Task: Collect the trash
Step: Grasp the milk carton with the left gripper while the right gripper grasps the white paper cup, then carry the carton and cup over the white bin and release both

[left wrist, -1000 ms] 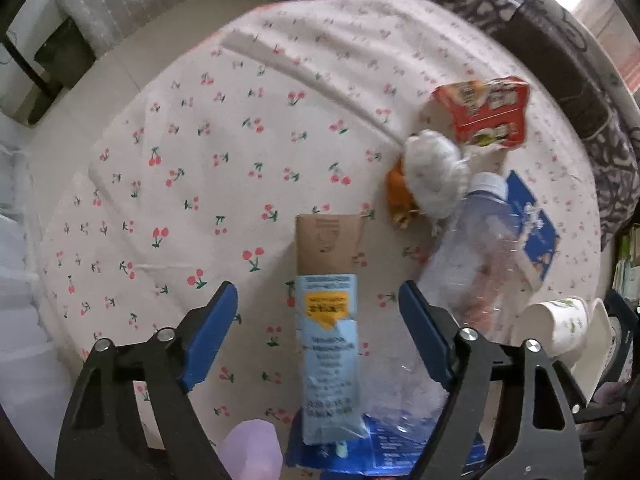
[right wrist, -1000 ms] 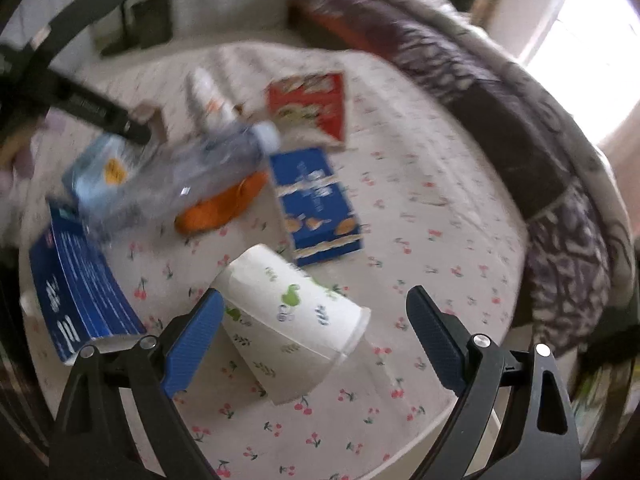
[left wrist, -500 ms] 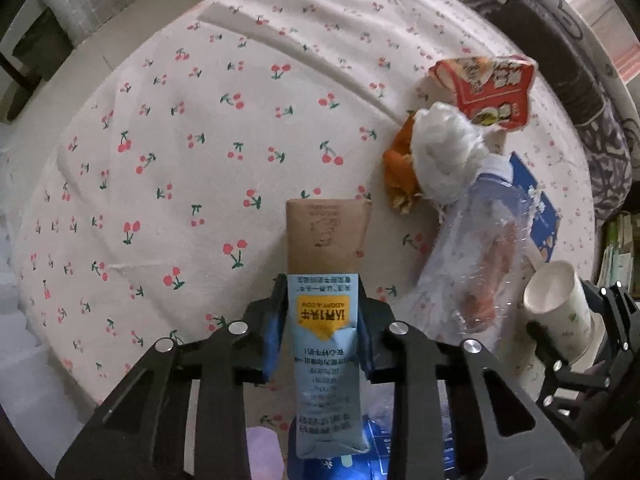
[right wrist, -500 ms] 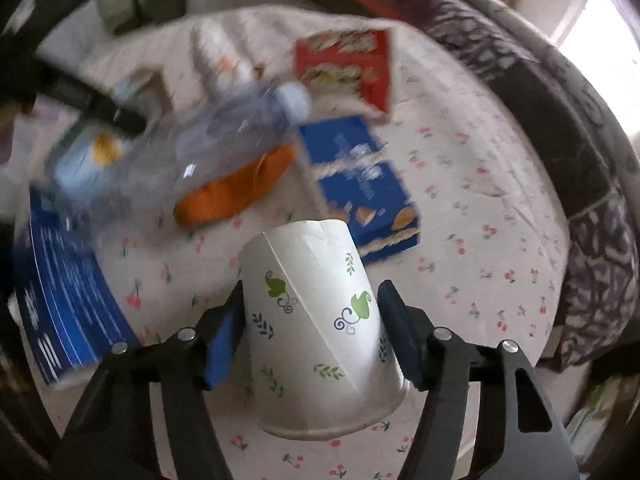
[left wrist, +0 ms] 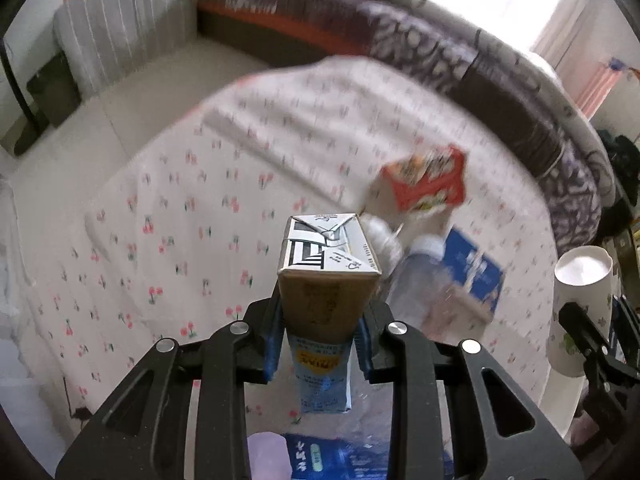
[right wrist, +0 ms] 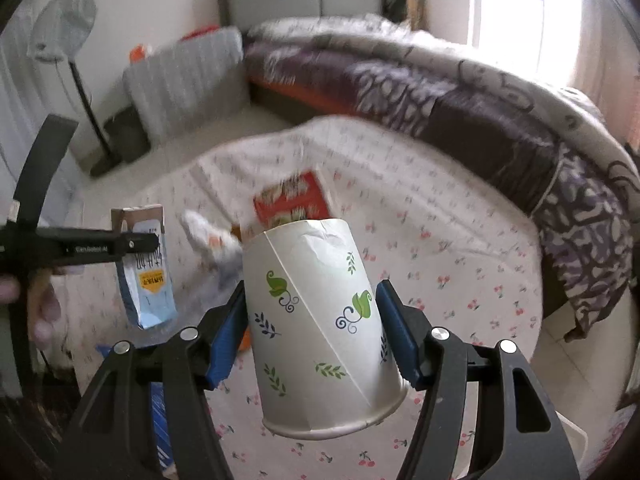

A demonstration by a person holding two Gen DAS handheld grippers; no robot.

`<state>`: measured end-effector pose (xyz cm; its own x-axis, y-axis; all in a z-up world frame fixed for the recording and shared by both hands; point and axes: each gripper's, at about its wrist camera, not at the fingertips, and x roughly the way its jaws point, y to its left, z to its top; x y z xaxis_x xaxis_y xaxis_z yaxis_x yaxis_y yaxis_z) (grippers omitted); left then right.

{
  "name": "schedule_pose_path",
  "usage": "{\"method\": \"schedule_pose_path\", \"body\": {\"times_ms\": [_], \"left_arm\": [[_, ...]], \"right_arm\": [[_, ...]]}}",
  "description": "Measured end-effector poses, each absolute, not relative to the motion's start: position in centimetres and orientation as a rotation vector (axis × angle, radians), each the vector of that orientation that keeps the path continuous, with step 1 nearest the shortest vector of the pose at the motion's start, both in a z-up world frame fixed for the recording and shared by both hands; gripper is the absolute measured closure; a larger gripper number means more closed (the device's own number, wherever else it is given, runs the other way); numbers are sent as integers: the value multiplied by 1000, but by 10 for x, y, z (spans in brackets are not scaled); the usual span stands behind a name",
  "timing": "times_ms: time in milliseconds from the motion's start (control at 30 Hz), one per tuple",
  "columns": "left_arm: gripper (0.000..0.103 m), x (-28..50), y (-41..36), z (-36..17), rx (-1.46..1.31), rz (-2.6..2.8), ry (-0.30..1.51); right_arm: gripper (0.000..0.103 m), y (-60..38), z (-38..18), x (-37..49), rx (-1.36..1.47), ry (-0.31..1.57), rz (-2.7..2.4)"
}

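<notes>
two pieces lifted, more trash left on the desk
left gripper (left wrist: pixel 316 344) pinches the drink carton (left wrist: pixel 326 280), right gripper (right wrist: pixel 310 328) clamps the paper cup (right wrist: pixel 316 320); red box (left wrist: pixel 426 182), bottle (left wrist: pixel 420 280), blue packet (left wrist: pixel 476 270) remain.

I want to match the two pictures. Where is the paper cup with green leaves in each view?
Left wrist view: paper cup at far right edge, rim up, held by the right gripper.
Right wrist view: paper cup centre, between the blue pads, rim towards camera.
Shared landmark: red snack box on the cherry-print cloth.
</notes>
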<state>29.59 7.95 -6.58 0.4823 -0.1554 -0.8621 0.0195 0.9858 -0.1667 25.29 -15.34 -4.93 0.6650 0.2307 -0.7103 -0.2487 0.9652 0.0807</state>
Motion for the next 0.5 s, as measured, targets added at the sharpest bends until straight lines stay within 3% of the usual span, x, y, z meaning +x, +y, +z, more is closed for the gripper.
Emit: {"method": "schedule_pose_path", "body": {"times_ms": [500], "left_arm": [[75, 272, 43, -18, -111, -149, 836]], "right_arm": [[39, -194, -18, 222, 102, 695, 175]]}}
